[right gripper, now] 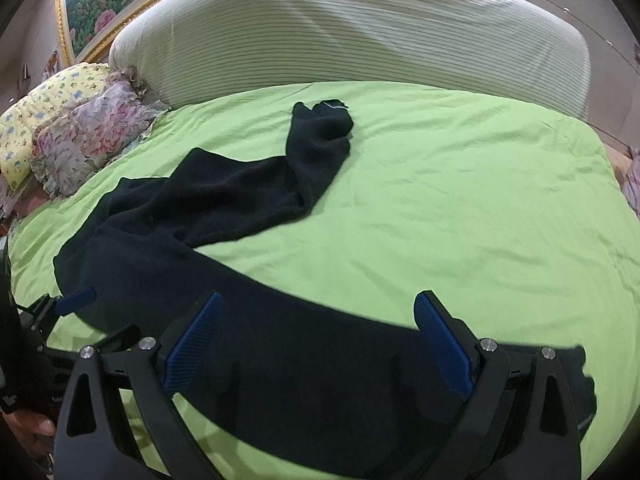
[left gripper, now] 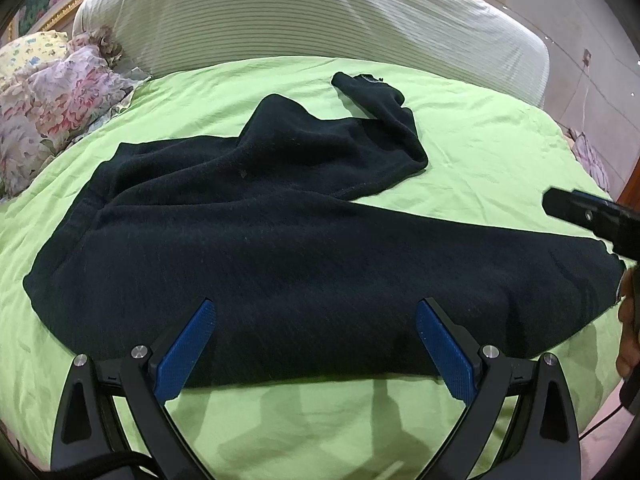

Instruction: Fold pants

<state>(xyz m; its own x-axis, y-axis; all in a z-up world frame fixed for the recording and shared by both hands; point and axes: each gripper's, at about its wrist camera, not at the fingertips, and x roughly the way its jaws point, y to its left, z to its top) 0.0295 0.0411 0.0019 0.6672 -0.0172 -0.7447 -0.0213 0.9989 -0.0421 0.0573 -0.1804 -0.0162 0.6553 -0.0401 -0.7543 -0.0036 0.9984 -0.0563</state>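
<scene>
Left claw was spread wide, blue ribbed pads empty, hovering over the near edge of the black fleece pants; probably lined up to pinch that edge. Right claw was equally wide apart, holding nothing, poised over the long near leg further along, likely so both ends of one leg could lift together. One pair of pants lay unfolded on the lime-green bedsheet: near leg stretched straight along the bed's front edge, far leg crumpled and bent away toward the striped cream headboard, cuff twisted. Judged: fold not started, far leg needs straightening first. Two claws, four pads total. Two floral pillows were stacked at the left, well apart from the pants. One gilt-framed flower painting hung behind the headboard.
</scene>
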